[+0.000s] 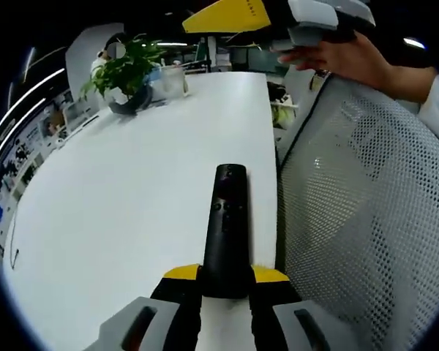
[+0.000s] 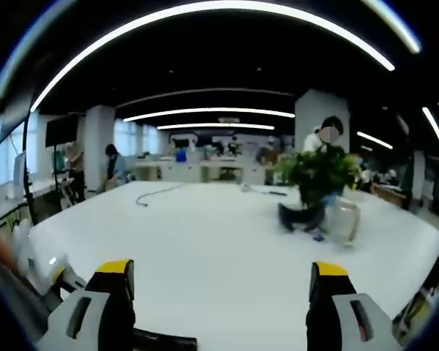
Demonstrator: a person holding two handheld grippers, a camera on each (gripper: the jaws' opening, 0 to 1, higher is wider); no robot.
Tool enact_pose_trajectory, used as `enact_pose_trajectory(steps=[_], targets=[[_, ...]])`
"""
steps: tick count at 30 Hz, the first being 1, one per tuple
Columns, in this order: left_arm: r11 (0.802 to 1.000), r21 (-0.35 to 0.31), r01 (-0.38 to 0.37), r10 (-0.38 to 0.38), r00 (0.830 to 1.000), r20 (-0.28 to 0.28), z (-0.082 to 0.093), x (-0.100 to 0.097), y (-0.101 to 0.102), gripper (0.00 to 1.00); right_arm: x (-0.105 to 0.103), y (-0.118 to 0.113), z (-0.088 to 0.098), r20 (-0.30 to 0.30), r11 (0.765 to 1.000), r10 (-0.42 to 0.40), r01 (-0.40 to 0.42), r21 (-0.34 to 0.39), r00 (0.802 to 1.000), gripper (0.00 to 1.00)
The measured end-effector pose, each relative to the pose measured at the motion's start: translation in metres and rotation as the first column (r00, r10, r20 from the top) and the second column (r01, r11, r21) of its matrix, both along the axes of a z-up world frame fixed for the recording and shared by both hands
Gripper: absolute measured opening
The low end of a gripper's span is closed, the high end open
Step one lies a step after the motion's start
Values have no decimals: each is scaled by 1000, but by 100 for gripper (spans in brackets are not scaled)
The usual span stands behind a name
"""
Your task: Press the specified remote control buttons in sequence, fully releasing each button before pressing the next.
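My left gripper (image 1: 225, 281) has its yellow-tipped jaws clamped on the near end of the slim black remote control (image 1: 227, 227). Its long axis runs straight ahead from the jaws, buttons facing up. To its right, the white table (image 1: 132, 197) edge sits close, beside a white mesh chair back (image 1: 366, 212); the left has lots of room. My right gripper (image 2: 223, 289) is spread wide apart above the table, potted green plant (image 2: 318, 179) ahead-right.
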State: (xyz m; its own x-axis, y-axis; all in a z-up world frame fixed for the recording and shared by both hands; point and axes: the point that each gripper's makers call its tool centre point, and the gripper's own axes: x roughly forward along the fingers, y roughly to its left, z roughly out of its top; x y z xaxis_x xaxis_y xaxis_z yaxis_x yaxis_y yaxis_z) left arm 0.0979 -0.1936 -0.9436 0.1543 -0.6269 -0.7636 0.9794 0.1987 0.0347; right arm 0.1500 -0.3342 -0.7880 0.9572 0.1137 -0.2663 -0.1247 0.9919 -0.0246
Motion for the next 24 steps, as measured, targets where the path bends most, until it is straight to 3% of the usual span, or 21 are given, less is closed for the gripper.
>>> enact_pose_trajectory(steps=[7,24], targets=[[1000,10,18,-18,1000,4,8,23,7,23,1,1,-5,-24,999,2,-3,-34,1000,99],[997,73,22,-30,994,103,18,112,22,23,2,2,-20,-97,997,13,-20,-71,995,96]])
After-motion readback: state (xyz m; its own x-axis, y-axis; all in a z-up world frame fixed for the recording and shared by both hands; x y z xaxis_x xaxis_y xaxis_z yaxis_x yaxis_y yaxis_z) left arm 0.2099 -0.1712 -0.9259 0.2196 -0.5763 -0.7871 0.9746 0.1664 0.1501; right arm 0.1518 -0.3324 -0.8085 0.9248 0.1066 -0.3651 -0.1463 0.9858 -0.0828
